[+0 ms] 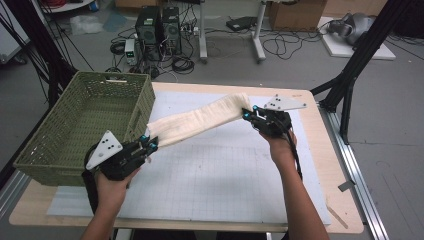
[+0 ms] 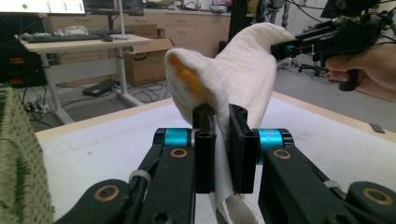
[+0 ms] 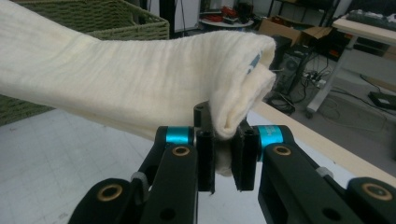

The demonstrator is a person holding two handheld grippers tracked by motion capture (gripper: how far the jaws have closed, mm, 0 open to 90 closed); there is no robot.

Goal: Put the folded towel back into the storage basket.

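A cream-white folded cloth point(image 1: 200, 120) hangs stretched in the air above the table between both grippers. My left gripper point(image 1: 151, 141) is shut on its near-left end, beside the green basket's right wall. In the left gripper view the cloth point(image 2: 233, 79) rises from between the jaws of my left gripper point(image 2: 223, 140), with an orange patch showing inside a fold. My right gripper point(image 1: 248, 115) is shut on the far-right end. Its own view shows the cloth point(image 3: 140, 84) bunched between the jaws of my right gripper point(image 3: 224, 149) and running off to the left.
A green woven basket point(image 1: 55, 150) stands on the table's left side, overhanging the edge. A white gridded mat point(image 1: 225, 175) covers the wooden tabletop. Computers and cables lie on the floor beyond the far edge; a black frame leg point(image 1: 350, 90) stands at the right.
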